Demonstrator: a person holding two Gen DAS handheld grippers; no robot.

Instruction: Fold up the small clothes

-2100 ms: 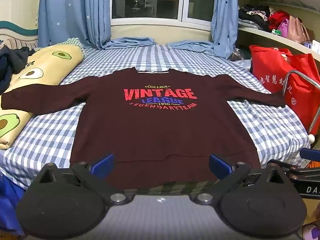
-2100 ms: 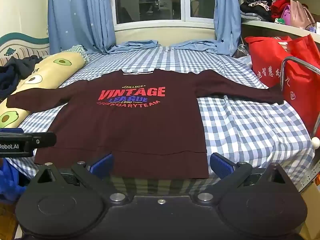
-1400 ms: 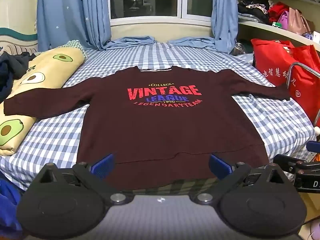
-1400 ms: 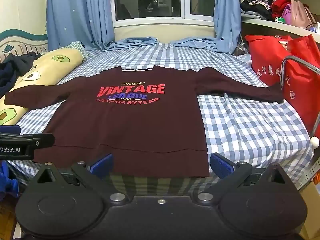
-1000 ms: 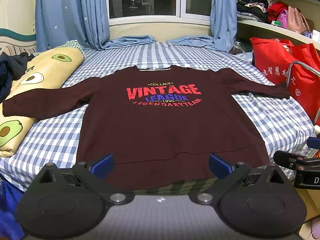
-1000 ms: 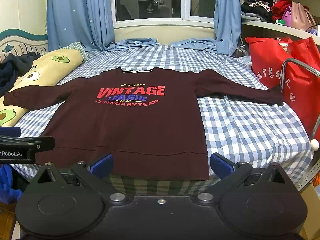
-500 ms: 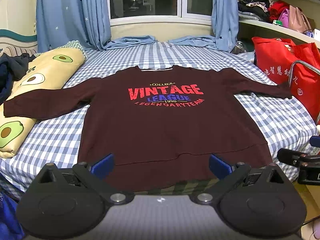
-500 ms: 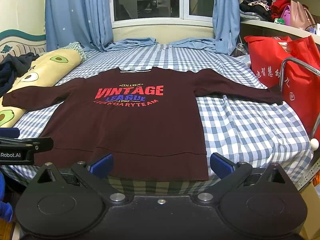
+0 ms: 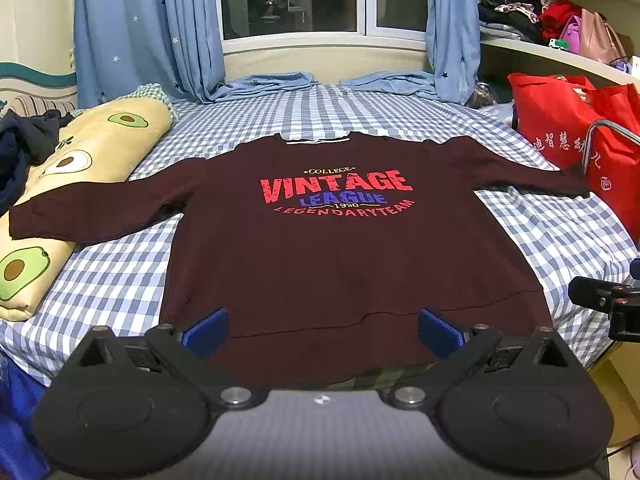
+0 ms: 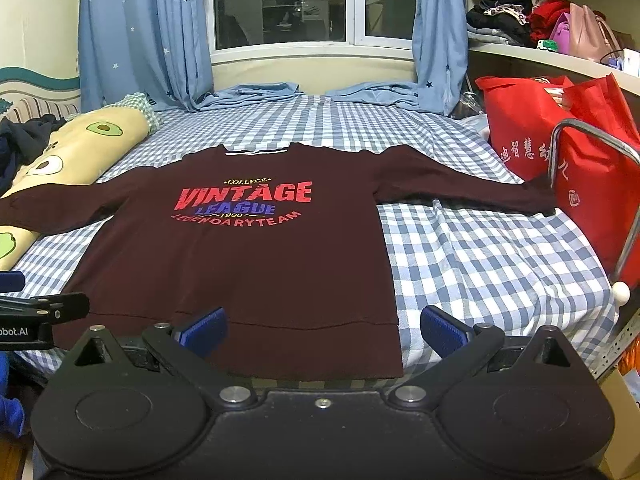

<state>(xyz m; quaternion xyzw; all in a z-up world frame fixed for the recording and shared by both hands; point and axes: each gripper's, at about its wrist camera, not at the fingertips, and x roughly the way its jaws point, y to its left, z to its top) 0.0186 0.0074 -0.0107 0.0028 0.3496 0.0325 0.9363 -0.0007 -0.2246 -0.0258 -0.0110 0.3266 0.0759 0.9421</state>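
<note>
The dark maroon long-sleeved sweatshirt with red and blue lettering is lying flat, front up, sleeves spread, on the blue-and-white checked bedsheet. The left gripper is hovering level at the hem's near edge, blue-padded fingers spread wide, gripping nothing. The right gripper is hovering alongside by the hem's right corner, likewise spread wide and empty.

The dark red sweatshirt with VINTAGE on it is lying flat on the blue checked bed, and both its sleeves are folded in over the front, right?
Not quite. The dark red sweatshirt does lie flat on the blue checked bed, but both sleeves are spread straight out to the sides, not folded in. The left wrist view shows the left sleeve reaching onto the avocado-print pillow.
</note>
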